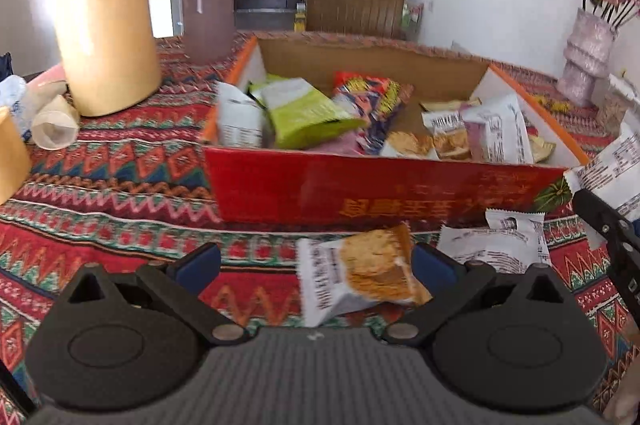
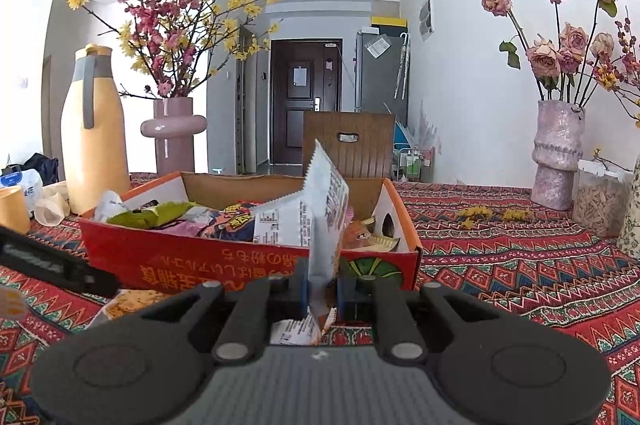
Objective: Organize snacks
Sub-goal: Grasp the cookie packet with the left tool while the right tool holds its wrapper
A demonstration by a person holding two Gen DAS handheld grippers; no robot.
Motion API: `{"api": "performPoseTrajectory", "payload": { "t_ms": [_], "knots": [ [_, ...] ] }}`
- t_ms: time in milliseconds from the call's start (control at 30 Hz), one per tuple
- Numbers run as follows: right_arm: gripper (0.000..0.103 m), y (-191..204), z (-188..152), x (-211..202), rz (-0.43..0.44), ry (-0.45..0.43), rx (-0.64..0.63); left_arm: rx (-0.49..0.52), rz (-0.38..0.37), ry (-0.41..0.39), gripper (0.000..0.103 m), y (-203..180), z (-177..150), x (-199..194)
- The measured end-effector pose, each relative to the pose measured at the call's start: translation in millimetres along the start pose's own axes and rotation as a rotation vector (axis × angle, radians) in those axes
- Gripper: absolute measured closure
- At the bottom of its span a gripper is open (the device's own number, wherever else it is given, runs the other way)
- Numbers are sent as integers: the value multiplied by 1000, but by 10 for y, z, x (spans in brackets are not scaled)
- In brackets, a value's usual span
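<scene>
Snack packet point(image 2: 325, 225) is standing pinched by its bottom edge in the right gripper point(image 2: 322, 295), just before the red box point(image 2: 192, 261); it could be slipping out. Left gripper point(image 1: 316, 261) is spread wide around a noodle packet point(image 1: 360, 273), which it might be nudging away

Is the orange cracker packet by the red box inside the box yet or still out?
Out. The cracker packet lies on the tablecloth in front of the red box, between the open left tongs.
</scene>
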State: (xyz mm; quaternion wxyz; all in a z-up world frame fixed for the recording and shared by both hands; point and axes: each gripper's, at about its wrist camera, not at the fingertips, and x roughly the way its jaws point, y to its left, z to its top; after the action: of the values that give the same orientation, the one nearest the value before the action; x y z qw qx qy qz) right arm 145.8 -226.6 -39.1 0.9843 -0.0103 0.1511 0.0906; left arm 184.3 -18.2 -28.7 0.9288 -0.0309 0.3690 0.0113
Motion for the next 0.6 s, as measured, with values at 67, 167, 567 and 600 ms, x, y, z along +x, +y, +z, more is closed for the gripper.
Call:
{"api": "performPoseTrajectory", "payload": {
  "t_ms": [67, 167, 567, 600],
  "knots": [
    [91, -4, -1, -5, 2, -2, 1, -1, 15, 39, 0, -80, 13, 106],
    [91, -5, -1, -18, 7, -8, 1, -19, 32, 94, 0, -135, 10, 261],
    [91, -10, 3, -50, 23, -22, 3, -2, 76, 88, 9, -226, -45, 333],
    [91, -9, 3, -50, 23, -22, 4, -2, 74, 86, 11, -228, -39, 322]
  ]
}}
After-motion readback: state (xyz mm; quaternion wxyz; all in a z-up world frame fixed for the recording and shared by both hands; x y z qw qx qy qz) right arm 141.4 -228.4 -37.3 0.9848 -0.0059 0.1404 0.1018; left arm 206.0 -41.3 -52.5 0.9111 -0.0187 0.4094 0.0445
